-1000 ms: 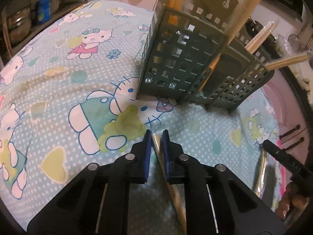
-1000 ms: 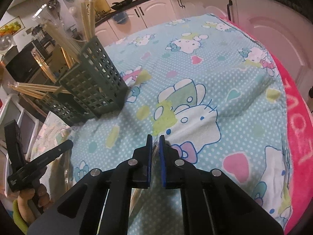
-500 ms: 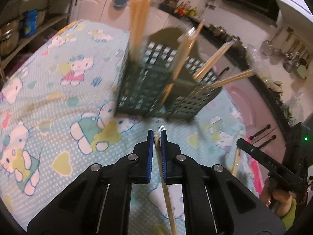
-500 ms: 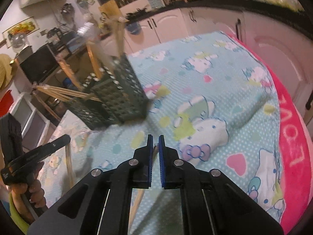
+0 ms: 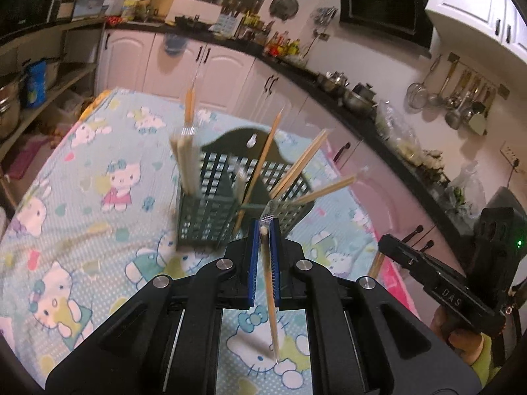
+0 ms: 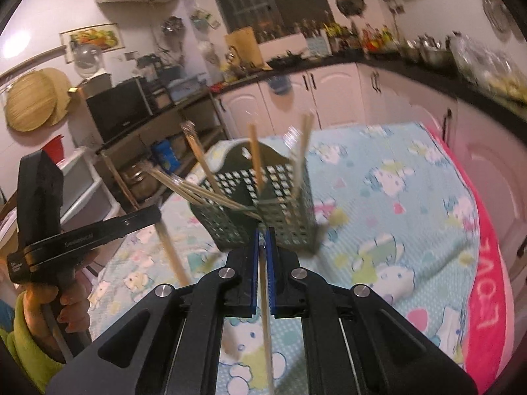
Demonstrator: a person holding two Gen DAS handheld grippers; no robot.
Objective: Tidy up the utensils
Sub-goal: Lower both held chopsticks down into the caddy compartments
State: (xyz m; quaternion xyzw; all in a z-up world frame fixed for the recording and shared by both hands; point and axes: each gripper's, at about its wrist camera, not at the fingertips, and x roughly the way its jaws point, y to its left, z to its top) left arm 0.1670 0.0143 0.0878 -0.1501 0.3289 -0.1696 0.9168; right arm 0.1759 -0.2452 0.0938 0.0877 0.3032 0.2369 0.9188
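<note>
A dark green utensil basket (image 5: pixel 210 210) stands on the table with several wooden chopsticks (image 5: pixel 298 164) sticking out; it also shows in the right wrist view (image 6: pixel 283 197). My left gripper (image 5: pixel 263 227) is shut on a wrapped chopstick (image 5: pixel 270 299) that hangs down toward the cloth, held above the table just short of the basket. My right gripper (image 6: pixel 262 233) is shut on another chopstick (image 6: pixel 266 322), likewise raised in front of the basket. Each gripper shows in the other's view: the right one (image 5: pixel 438 289), the left one (image 6: pixel 85 233).
The table wears a light blue cartoon-cat cloth (image 5: pixel 82 204) with a pink edge (image 6: pixel 487 283). White kitchen cabinets (image 5: pixel 210 65) and a dark counter with pots ring the table. Shelves (image 6: pixel 138 151) stand to the left in the right wrist view.
Both grippers have lifted from the cloth, each carrying its chopstick, and tilted up. The basket now sits lower and farther in both views.
</note>
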